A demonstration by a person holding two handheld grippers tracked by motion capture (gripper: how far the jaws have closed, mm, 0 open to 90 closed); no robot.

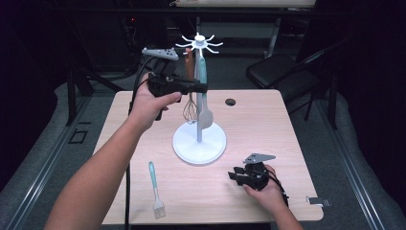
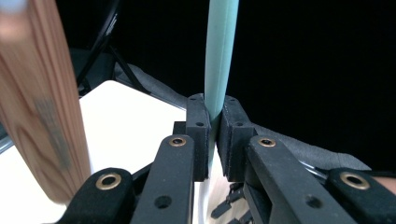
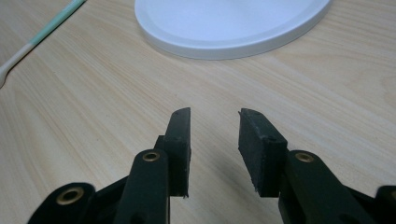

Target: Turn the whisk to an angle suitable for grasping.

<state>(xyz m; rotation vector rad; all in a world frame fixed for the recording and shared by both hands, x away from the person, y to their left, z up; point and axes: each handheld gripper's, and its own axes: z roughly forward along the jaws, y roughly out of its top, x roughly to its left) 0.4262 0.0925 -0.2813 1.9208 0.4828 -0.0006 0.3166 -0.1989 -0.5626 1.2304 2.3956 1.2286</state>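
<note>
Right gripper (image 1: 239,175) idle low on table (image 1: 268,120), jaws apart, nothing between. Left gripper (image 2: 213,140) clamped on teal spatula (image 2: 219,56) handle up by white rack (image 1: 199,44). Tip: keep handle vertical, line its end with free hook, don't bump whisk (image 1: 190,111) alongside.

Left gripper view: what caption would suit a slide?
Left claw shut on a teal spatula handle, a wooden handle beside it.
</note>
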